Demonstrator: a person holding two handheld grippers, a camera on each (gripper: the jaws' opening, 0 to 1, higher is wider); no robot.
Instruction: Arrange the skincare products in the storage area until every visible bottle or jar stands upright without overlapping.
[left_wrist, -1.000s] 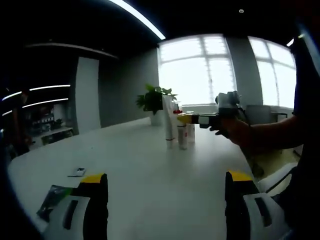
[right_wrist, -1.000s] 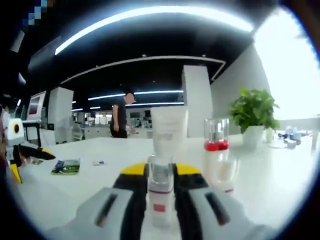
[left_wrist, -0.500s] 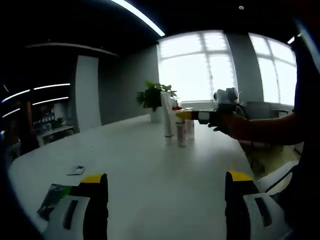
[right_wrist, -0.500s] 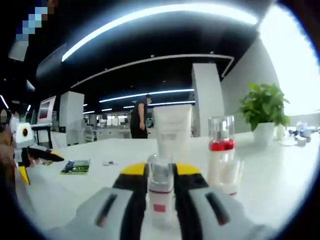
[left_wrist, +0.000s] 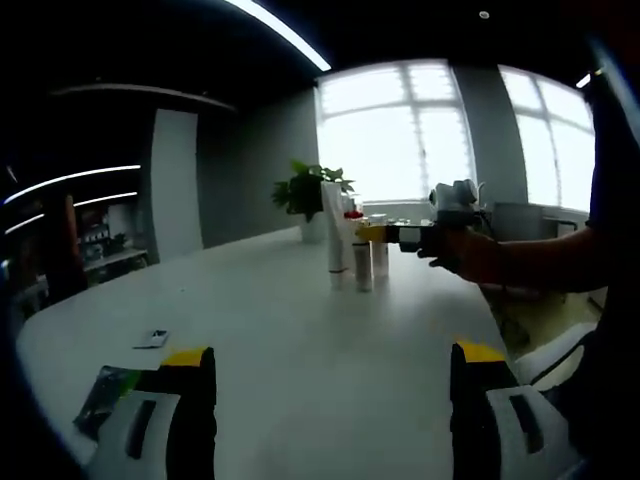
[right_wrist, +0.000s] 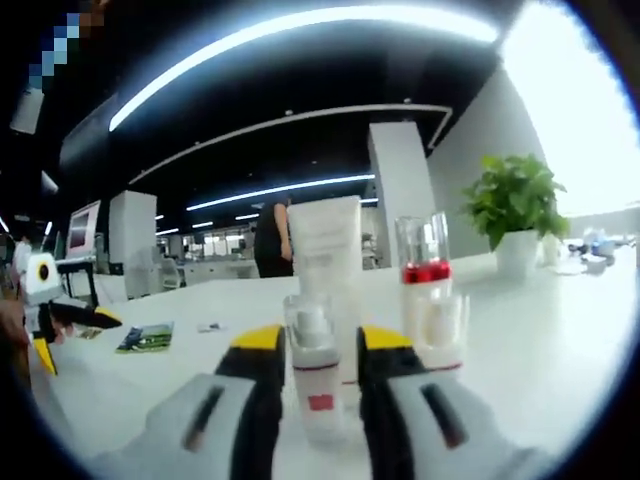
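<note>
White table (left_wrist: 300, 330) is what our three skincare things stand on, close together, with a green plant (right_wrist: 512, 200) behind them. We count one small clear bottle (right_wrist: 316, 375), one tall white tube (right_wrist: 326, 270) and one bottle with a red band (right_wrist: 428, 300).

In the right gripper view, the small clear bottle stands straight up between the two jaws of our right gripper (right_wrist: 318, 400). Its long side points up. We see a thin gap on each side of it, so the jaws look narrow and just let go, not squeezing. The tube is right behind the small bottle, and the red band bottle is just beside it on the right.

Our left gripper (left_wrist: 330, 410) is far from the bottles. Its jaws are wide apart and hold nothing. A flat green packet (left_wrist: 105, 392) lies near it.

We think the right gripper is the near one. Next it should pull straight back, so it does not knock the small bottle over.
</note>
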